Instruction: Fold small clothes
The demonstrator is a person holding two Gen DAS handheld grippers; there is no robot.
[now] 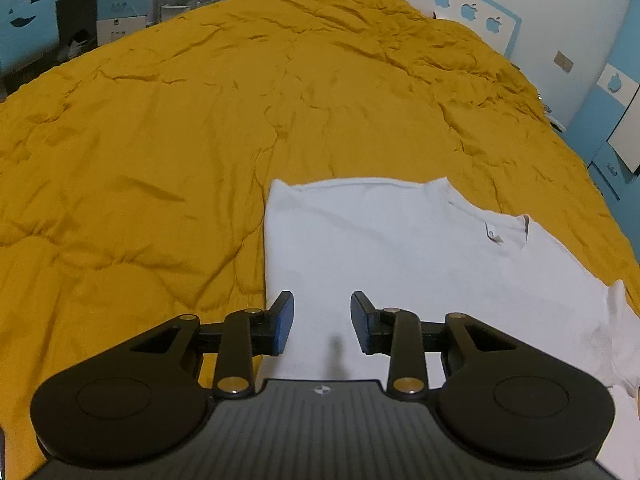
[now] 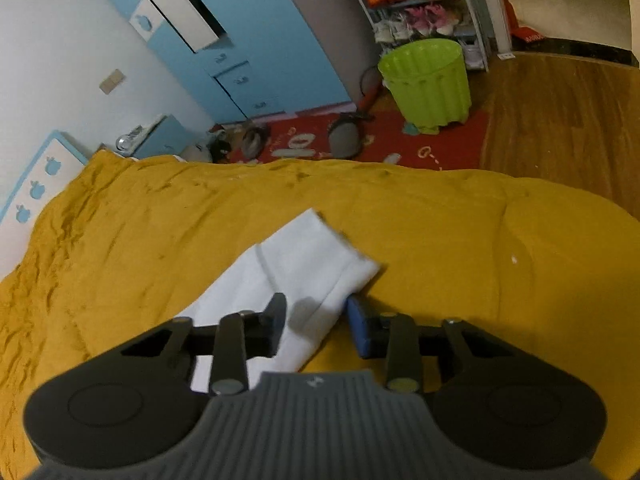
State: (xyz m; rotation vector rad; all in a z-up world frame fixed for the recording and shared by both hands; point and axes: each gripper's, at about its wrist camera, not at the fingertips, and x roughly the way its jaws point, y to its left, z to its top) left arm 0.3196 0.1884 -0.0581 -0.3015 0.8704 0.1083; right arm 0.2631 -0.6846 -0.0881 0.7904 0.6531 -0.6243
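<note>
On the mustard-yellow quilt (image 1: pixel 160 140) lay the white T-shirt (image 1: pixel 380 248), spread near the close edge of the bed with its collar toward your right side and a small neck tag just inside it, too small and blurred to read. Your left gripper (image 1: pixel 322 322) hovered over the shirt's body with its jaws parted and nothing between them. Your right gripper (image 2: pixel 316 326) was also apart, its jaws straddling the white sleeve (image 2: pixel 320 256), one finger over the cloth and the blue-padded finger at the sleeve's edge; it had not closed on the fabric. The risk, as I judged it, was that closing there could catch only the top layer or pinch quilt along with the sleeve, so that the fold dragged the bedding up or the sleeve slipped out halfway. The quilt's soft wrinkles could also let the shirt skew when pulled. No brand or legible writing showed on the shirt; the only markings around were apple-shaped cutouts on the headboard (image 1: pixel 468 12) and on the blue wardrobe (image 2: pixel 224 40).
</note>
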